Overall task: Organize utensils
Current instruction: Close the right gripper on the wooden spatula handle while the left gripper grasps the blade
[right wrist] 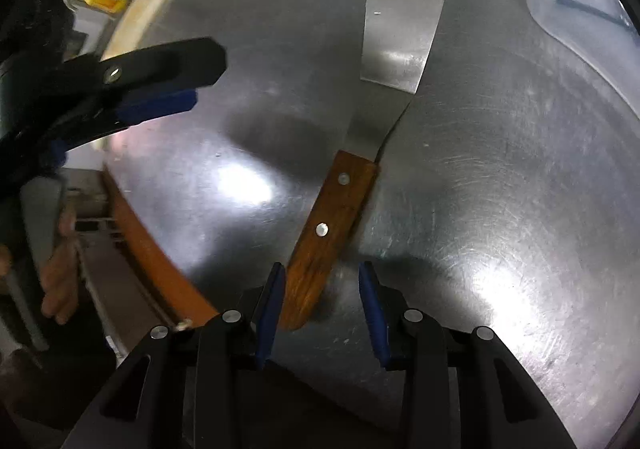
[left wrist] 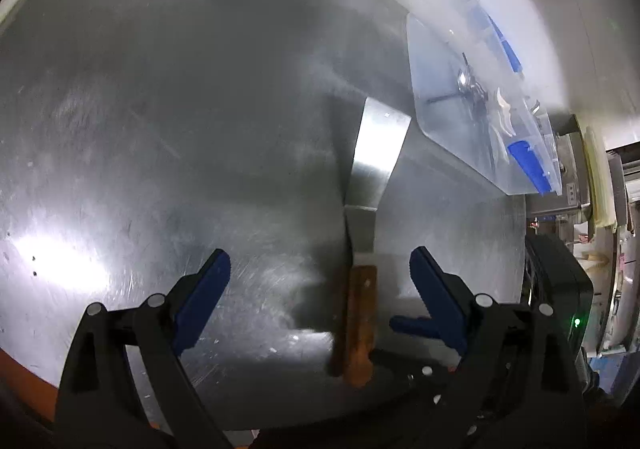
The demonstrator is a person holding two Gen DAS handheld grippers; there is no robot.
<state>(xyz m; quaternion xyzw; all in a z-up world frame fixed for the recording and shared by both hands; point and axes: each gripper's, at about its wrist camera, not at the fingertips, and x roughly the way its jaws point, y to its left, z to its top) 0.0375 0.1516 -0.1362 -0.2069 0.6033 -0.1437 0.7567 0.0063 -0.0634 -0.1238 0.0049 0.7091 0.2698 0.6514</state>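
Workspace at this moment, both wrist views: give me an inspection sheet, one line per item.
Surface: scratched metal table, glare patches.
Job's things: spatula with wooden handle lying flat on the table; clear plastic bin with blue latches beyond its blade, metal utensils inside.
Clutter: nothing seen on the table.
Grippers: left hand-held gripper open, fingers either side of the handle; right hand-held gripper open, handle end between its fingers, contact unclear.
Cables: nothing seen.
Surroundings: white wall behind bin; black device with green light at the table edge; blurred items off the table's left edge.
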